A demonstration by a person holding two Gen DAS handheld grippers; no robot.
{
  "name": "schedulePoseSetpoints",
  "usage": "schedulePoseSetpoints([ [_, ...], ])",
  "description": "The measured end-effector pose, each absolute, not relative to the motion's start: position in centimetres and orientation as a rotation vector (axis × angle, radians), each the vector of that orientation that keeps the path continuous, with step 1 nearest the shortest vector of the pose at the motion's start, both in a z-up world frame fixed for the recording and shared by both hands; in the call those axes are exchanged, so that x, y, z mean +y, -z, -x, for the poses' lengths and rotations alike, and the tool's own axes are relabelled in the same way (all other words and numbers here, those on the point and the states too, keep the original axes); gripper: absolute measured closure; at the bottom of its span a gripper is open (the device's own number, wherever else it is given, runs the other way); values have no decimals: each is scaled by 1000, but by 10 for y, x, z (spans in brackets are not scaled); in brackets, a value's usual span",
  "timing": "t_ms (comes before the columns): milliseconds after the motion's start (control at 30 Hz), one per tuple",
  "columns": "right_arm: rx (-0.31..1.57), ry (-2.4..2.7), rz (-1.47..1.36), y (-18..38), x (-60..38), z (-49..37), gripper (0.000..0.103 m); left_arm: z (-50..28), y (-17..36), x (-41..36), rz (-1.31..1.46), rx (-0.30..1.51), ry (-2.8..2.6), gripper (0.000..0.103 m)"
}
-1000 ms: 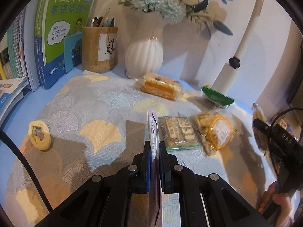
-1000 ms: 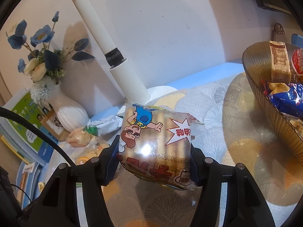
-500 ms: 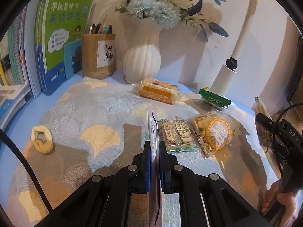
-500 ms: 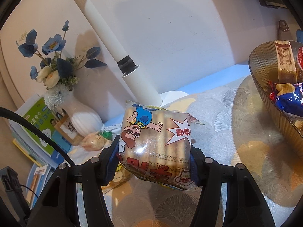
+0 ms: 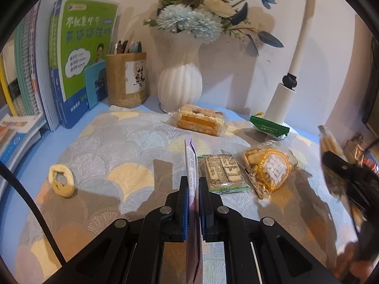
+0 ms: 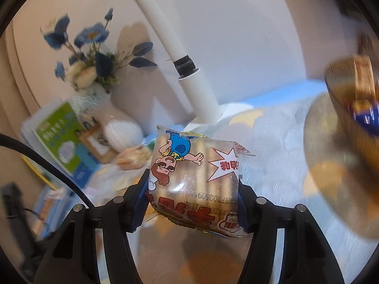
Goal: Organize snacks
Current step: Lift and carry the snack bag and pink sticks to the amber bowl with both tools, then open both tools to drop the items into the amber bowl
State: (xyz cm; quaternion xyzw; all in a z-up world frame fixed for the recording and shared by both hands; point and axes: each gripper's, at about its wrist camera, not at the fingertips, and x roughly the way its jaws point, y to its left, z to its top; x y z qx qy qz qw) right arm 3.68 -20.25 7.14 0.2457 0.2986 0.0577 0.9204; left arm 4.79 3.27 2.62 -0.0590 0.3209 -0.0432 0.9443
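Biscuits crush easily, so my right hand-held gripper (image 6: 191, 203) clamps the light, crinkly biscuit packet (image 6: 194, 179) mid-body; my left hand-held gripper (image 5: 192, 203) pinches a thin, probably floppy sachet (image 5: 193, 189).

Cartoon snack pack (image 6: 194, 184) in right hand-held gripper (image 6: 191, 203), now farther from bowl (image 6: 345, 108).

Six snack packets show: four on the cloth — a cake slice (image 5: 200, 120), a green pack (image 5: 270, 126), a label-up pack (image 5: 223, 173) and a biscuit bag (image 5: 268, 169) — plus two held, a thin sachet (image 5: 192, 165) and a cartoon-printed pack (image 6: 194, 184). One vase (image 5: 180, 87), one pen cup (image 5: 125, 79), one bowl (image 6: 350, 108), one yellow ring (image 5: 61, 180).
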Motion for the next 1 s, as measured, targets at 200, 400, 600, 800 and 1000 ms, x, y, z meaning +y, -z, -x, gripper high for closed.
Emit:
schedulePoseSetpoints([
  [200,537,-160,-622,-113,-241,-6,43,-52,-72,0,230,671,250,96],
  [400,499,-26,-553,-180,-300,12,43,-63,-140,-80,172,599,425,96],
  [600,564,194,-519,-198,-379,36,43,-65,-164,-201,80,629,654,96],
  [800,742,407,-501,-166,-438,49,21,-64,-134,-298,-95,746,721,42],
  [1000,764,455,-561,-154,-458,67,21,-75,-122,-298,-159,763,618,14],
])
